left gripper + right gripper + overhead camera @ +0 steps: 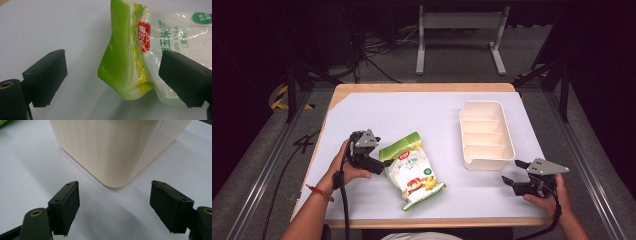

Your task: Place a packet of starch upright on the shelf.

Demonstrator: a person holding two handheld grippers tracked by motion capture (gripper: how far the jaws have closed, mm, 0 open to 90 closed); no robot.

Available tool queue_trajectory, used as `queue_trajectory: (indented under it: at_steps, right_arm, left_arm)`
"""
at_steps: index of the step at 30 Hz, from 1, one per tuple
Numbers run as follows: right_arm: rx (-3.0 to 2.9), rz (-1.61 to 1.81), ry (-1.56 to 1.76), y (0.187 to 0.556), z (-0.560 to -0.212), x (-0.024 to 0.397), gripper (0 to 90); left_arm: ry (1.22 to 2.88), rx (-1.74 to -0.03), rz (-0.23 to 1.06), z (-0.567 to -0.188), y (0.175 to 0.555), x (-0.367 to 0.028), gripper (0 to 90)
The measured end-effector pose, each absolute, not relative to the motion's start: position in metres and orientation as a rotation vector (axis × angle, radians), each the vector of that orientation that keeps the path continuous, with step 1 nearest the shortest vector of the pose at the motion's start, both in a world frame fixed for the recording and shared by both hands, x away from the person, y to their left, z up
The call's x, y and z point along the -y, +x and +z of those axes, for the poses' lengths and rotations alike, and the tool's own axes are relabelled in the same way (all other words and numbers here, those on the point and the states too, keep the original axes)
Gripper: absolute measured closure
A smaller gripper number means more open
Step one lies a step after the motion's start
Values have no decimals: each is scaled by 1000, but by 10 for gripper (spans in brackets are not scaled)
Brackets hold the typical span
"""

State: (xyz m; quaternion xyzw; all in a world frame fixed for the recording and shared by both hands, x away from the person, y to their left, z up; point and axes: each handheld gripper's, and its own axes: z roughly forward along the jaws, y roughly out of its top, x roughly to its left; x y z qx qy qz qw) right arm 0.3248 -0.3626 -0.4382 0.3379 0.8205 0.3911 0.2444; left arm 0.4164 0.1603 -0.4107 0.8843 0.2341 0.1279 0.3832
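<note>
overhead view; gripper views skim the table (362, 107).

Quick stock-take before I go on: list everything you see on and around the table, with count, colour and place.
Corn starch bag: one, green and white with a red logo, lying near the left tongs, a corner between their open jaws.
Divided tray: one, cream, four compartments, right half of the table, nothing in it.
Table: one, white top with a wooden edge, centre.
Metal stand: one, grey, on the floor beyond the table.
Cables: several, black, on the floor at the back left.
Left tongs: one, black, open, at the bag's left corner.
Right tongs: one, black, open, just short of the tray's near right corner.
</note>
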Motion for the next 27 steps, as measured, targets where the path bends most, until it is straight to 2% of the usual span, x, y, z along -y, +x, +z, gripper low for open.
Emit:
queue_trajectory:
  at_steps: [3,7,17,20,22,24,27]
  right_arm:
    - [-2247,1071,925,325,-439,363,238]
    - [-2256,1081,926,325,-439,363,232]
    - [-2266,1089,928,325,-439,363,232]
    - [-2271,1089,928,326,-440,362,232]
    - [-2278,1087,923,326,-440,362,232]
    - [-2280,1084,917,326,-441,362,232]
    - [-2285,1083,910,326,-441,362,233]
  left_arm:
    - [2269,-594,303,-412,421,-155,88]
    - [2315,-588,199,-416,432,-140,95]
    - [2372,-596,109,-420,448,-124,121]
    - [2370,-550,22,-423,447,-121,205]
    - [2379,-510,8,-423,444,-118,281]
    - [2389,-516,23,-422,442,-117,343]
    - [2405,-524,71,-419,438,-118,520]
